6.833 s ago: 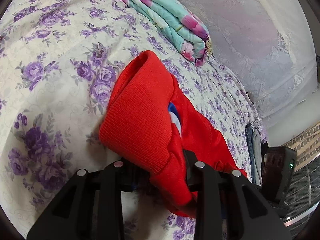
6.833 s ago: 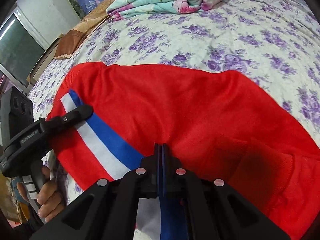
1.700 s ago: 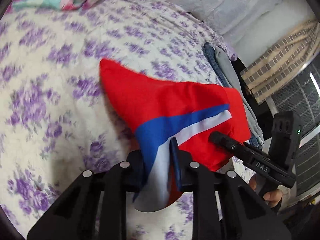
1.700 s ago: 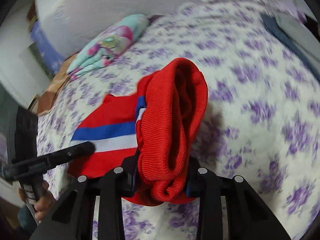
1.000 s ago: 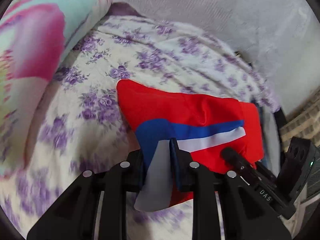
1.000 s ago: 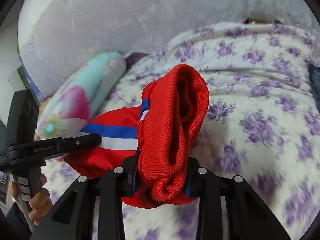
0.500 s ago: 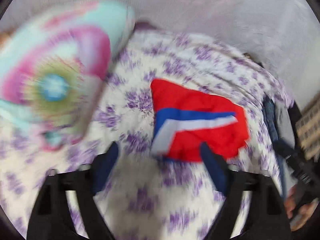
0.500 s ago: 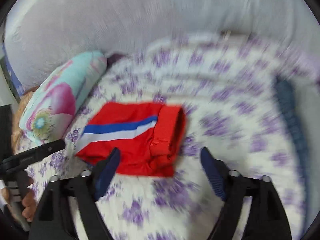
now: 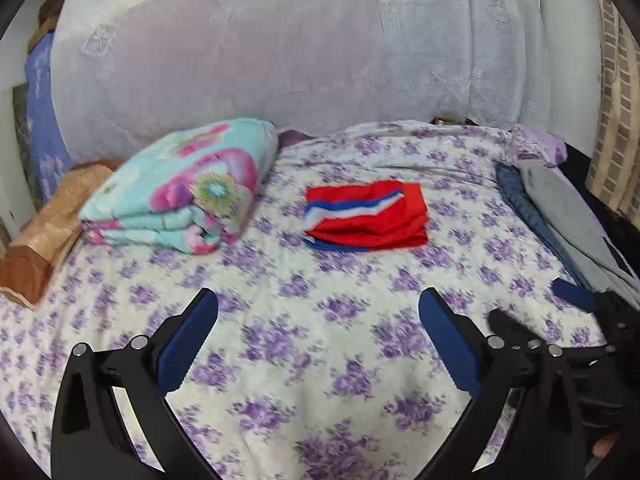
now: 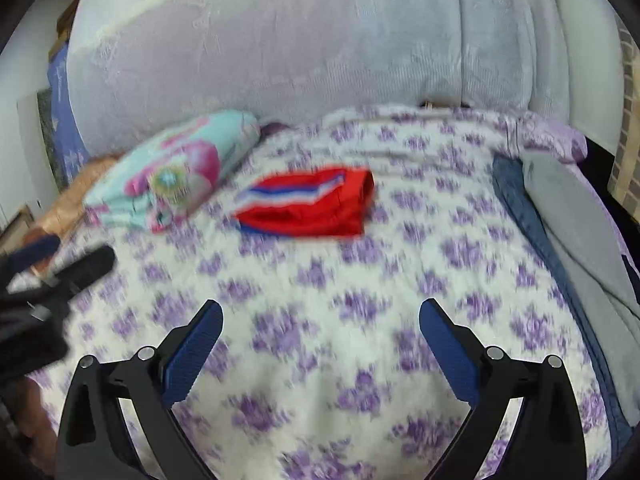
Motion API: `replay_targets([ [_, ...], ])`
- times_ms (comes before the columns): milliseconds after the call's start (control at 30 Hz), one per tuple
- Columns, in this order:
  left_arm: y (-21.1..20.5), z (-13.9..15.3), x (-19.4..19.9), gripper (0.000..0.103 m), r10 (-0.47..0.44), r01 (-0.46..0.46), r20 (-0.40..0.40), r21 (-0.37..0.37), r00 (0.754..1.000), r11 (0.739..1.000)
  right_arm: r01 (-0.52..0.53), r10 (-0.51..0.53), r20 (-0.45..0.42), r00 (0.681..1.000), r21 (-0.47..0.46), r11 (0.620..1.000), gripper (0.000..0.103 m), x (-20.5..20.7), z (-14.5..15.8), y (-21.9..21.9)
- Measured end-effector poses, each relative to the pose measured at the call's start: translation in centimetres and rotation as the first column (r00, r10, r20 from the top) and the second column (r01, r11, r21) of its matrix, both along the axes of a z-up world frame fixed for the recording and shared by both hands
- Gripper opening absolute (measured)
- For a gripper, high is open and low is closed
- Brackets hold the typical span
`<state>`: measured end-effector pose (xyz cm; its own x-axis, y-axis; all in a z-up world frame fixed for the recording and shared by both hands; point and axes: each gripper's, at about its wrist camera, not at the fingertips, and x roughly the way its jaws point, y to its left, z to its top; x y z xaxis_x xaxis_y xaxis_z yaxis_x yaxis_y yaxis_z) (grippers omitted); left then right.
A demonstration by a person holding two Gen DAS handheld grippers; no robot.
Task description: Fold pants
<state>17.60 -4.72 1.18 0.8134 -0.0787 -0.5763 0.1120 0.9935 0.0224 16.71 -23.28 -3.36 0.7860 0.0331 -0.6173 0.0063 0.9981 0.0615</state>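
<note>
On the flowered bedspread (image 9: 320,360) that fills both views, the red pants (image 9: 366,216) lie as a compact folded packet toward the far side, near the pale curtain (image 9: 300,52) at the back. Their long axis runs left to right across the bed, with the blue-and-white stripe along the top layer and the stacked fold edges facing the cameras. Just left of them sits the folded floral quilt (image 9: 180,196), near but not touching; at the right edge of the bed lie a dark blue garment and a grey garment (image 9: 568,208), well apart from the pants.

From the left gripper (image 9: 318,338) the packet lies straight ahead and a little right of centre, well beyond the fingertips. From the right gripper (image 10: 320,346) the pants (image 10: 308,204) lie ahead and slightly left. So the packet sits roughly between the two lines of sight, neither hand clearly nearer (the right view is blurred, so finer judgement is unsafe).

Both grippers hover above the bedspread, pointing forward and slightly down, each with its blue-padded fingers spread wide and nothing between them. The fold looks complete; any further move would mean a long forward reach to the near edge
</note>
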Motion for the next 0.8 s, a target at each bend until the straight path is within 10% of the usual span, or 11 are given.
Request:
replay_targets([
  [800,2.1,-3.2,1.6,0.098,0.095,-0.098,-0.073,-0.032,0.993,0.995,0.043,-0.043,-0.018,0.999,-0.017,0.999,0.099,-0.3,-2.4,-0.5],
])
